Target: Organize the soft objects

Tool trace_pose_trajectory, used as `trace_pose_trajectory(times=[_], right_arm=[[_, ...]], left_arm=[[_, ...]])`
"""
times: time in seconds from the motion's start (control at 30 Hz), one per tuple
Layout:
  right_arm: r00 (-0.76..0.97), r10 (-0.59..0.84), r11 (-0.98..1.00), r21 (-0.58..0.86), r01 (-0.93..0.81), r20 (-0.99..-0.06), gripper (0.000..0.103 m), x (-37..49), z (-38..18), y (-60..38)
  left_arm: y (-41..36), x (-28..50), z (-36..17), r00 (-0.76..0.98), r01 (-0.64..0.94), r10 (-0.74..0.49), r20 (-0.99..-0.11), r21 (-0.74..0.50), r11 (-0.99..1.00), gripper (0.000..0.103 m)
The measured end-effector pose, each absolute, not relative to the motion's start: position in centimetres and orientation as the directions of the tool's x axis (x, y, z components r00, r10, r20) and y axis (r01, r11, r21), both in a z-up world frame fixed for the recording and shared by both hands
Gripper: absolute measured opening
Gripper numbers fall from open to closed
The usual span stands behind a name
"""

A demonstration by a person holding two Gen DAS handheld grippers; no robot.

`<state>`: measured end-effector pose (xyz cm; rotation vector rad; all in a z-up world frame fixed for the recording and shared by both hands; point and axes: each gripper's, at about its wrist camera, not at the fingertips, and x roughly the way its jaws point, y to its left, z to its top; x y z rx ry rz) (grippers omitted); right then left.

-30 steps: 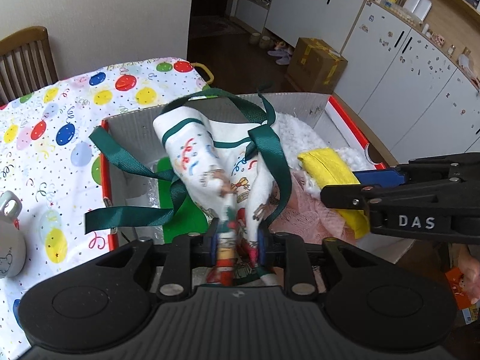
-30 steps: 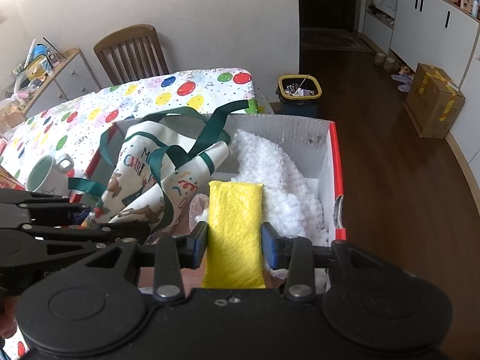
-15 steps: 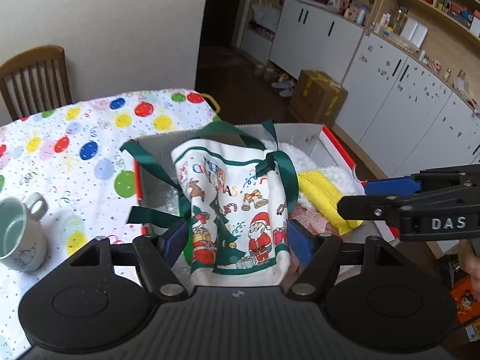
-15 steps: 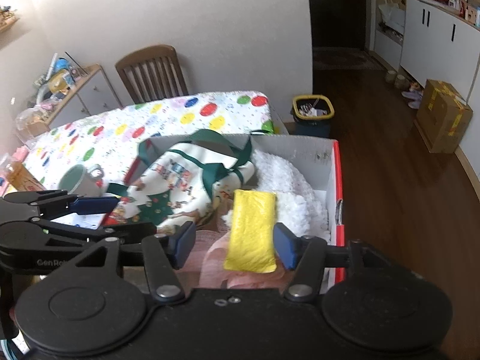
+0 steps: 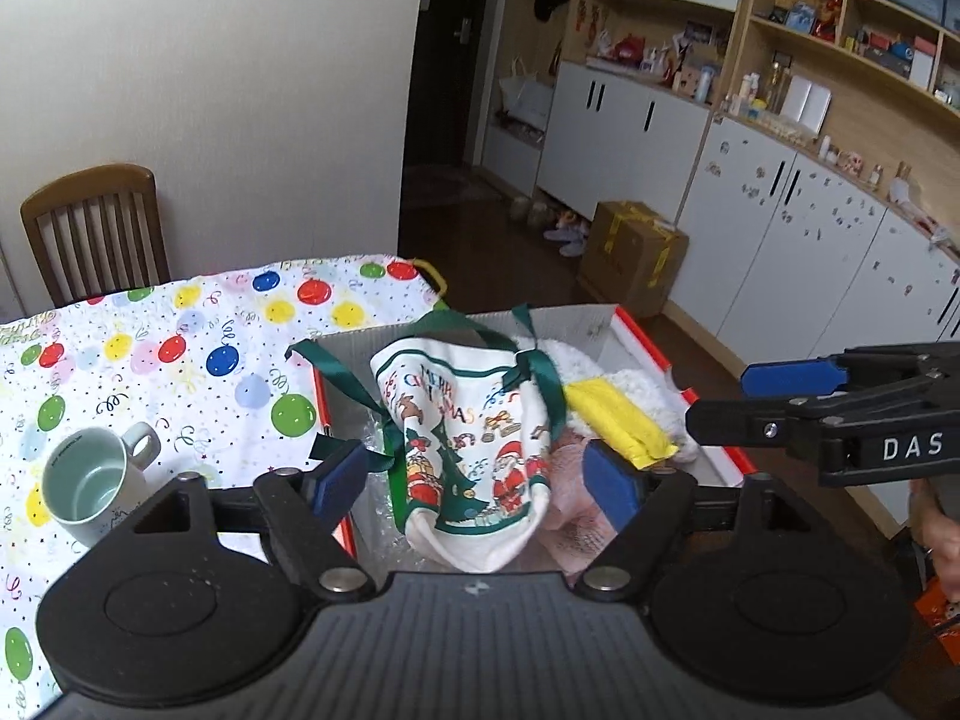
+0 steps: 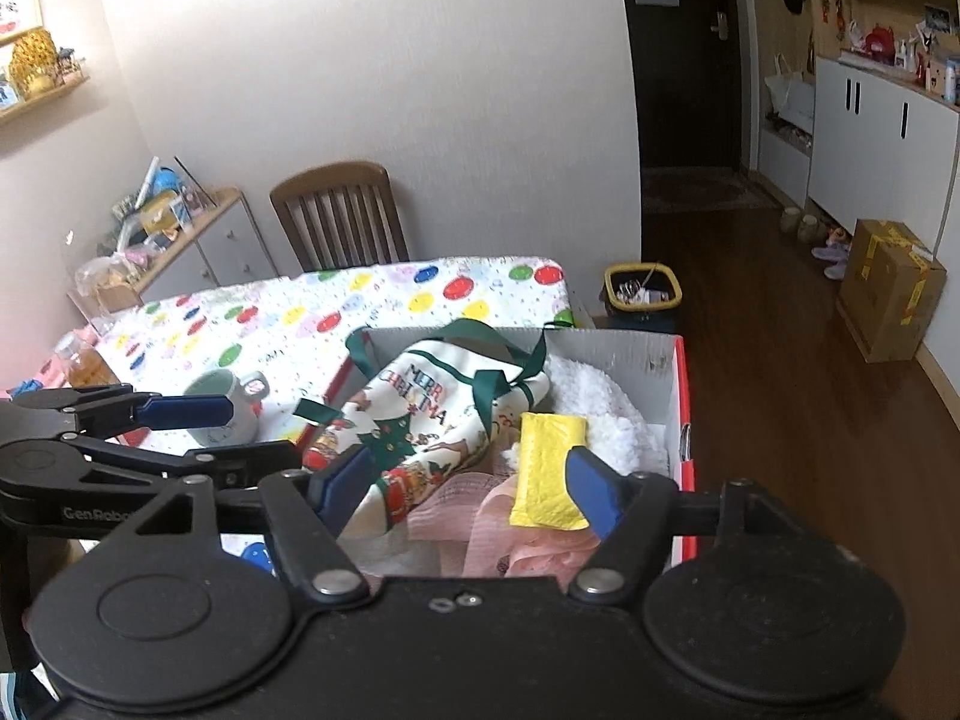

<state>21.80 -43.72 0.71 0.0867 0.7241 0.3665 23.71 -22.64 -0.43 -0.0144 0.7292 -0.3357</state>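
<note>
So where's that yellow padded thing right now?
The yellow pad lies in the cardboard box, toward its right side in both views, atop the pink cloth, between the Christmas bag and the white fluffy fabric.

Lying crumpled in the open cardboard box (image 5: 645,354): Christmas-print apron (image 5: 474,450) with green straps, slumping at left; yellow padded pouch (image 6: 549,471) resting beside it on pink knit fabric (image 6: 480,531); white fluffy fabric (image 6: 600,414) filling the far corner.

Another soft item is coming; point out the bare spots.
Free: tablecloth between the chair and mug. Crowded: the box, filled by Christmas bag, yellow cloth, white fluffy piece.
</note>
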Motion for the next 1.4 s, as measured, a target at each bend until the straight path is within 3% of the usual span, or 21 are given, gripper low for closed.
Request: trace_pose_trajectory(times=[0.1,0.2,0.4,0.47,0.57,0.77,1.4], right_arm=[[0.713,0.358,0.932,0.186,-0.311,-0.603,0.078,20.6,1.2,-43.6],[0.732,0.364,0.930,0.178,-0.322,-0.576,0.083,19.3,1.6,-43.5],[0.769,0.363,0.931,0.162,-0.328,-0.527,0.094,17.1,2.2,-43.5],[0.781,0.357,0.933,0.158,-0.323,-0.512,0.099,16.5,2.3,-43.6],[0.794,0.360,0.933,0.168,-0.319,-0.490,0.102,15.5,2.4,-43.7],[0.821,0.351,0.936,0.175,-0.304,-0.450,0.103,14.0,2.7,-43.9],[0.837,0.320,0.947,0.180,-0.266,-0.444,0.103,10.8,2.7,-43.9]], left_arm=[[-22.3,22.6,0.4,0.703,0.303,-0.325,-0.632,-0.147,0.941,0.085],[-22.0,21.5,1.2,0.717,0.308,-0.333,-0.612,-0.151,0.939,0.093],[-21.5,19.5,2.6,0.743,0.313,-0.354,-0.568,-0.172,0.934,0.095],[-21.5,19.0,2.8,0.749,0.312,-0.354,-0.561,-0.173,0.934,0.103],[-21.4,18.3,3.0,0.756,0.309,-0.350,-0.554,-0.170,0.936,0.103],[-21.4,17.0,3.1,0.763,0.301,-0.339,-0.550,-0.162,0.940,0.103],[-22.0,12.8,2.5,0.776,0.294,-0.300,-0.555,-0.102,0.950,0.103]])
